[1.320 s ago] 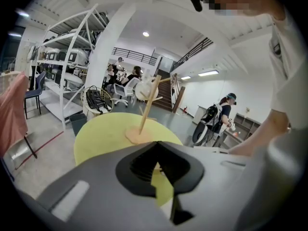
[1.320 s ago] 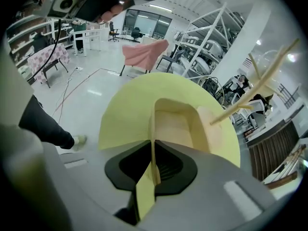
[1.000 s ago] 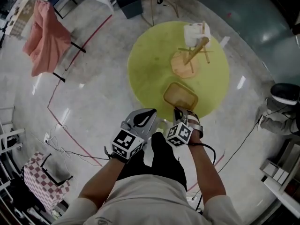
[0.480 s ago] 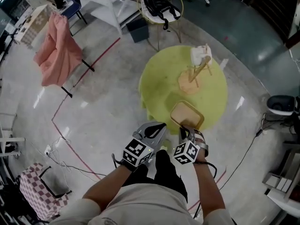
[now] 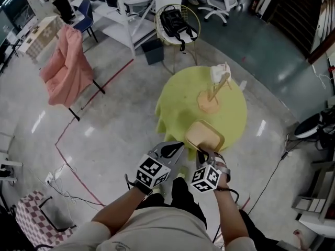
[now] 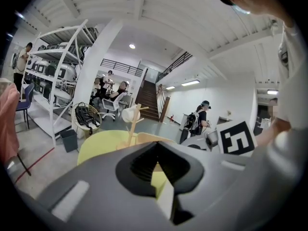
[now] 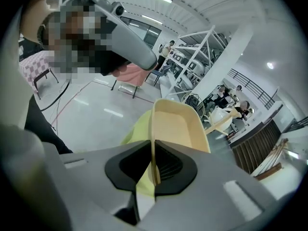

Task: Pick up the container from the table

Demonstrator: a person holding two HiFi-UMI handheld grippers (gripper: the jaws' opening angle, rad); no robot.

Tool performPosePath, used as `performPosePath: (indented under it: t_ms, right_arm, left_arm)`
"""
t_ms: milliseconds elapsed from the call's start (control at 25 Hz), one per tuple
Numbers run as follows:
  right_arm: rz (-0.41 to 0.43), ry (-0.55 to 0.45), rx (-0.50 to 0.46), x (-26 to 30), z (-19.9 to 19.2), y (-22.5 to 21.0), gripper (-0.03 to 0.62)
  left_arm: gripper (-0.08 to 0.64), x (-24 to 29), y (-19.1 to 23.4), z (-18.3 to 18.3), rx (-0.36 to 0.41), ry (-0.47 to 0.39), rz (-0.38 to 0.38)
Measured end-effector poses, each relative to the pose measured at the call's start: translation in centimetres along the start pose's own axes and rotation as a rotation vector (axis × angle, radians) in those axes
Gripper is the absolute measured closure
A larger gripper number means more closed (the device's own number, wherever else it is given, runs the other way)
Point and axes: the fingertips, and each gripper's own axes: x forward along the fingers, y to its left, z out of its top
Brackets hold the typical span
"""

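Note:
A tan, shallow rectangular container [image 5: 205,136] hangs over the near edge of the round yellow-green table [image 5: 180,106]. My right gripper [image 5: 202,152] is shut on its near rim. In the right gripper view the container [image 7: 179,124] stands on edge, its thin wall pinched between the jaws of the right gripper [image 7: 153,150]. My left gripper [image 5: 175,148] is just left of the container, shut and holding nothing. In the left gripper view the left gripper [image 6: 156,147] points at the table [image 6: 103,141].
A wooden mug tree [image 5: 213,92] with a white cup [image 5: 220,72] stands on the table's far side. Behind the table is a wire chair with a black backpack [image 5: 176,20]. A pink cloth [image 5: 67,67] hangs at the left. Cables lie on the floor.
The head view has drawn back and up, so the table looks smaller and farther. The right gripper keeps its hold on the container, which now sits at the table's near edge.

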Motion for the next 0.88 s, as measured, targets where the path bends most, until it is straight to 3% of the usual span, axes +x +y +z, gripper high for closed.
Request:
performPosePath:
  t_ms: [880]
  right_arm:
    - [-0.087,-0.072,-0.034,-9.5,7.3,2.7,0.558]
  left_arm:
    - [0.554,-6.6,-2.6,4.2,0.065,-0.099,-0.031]
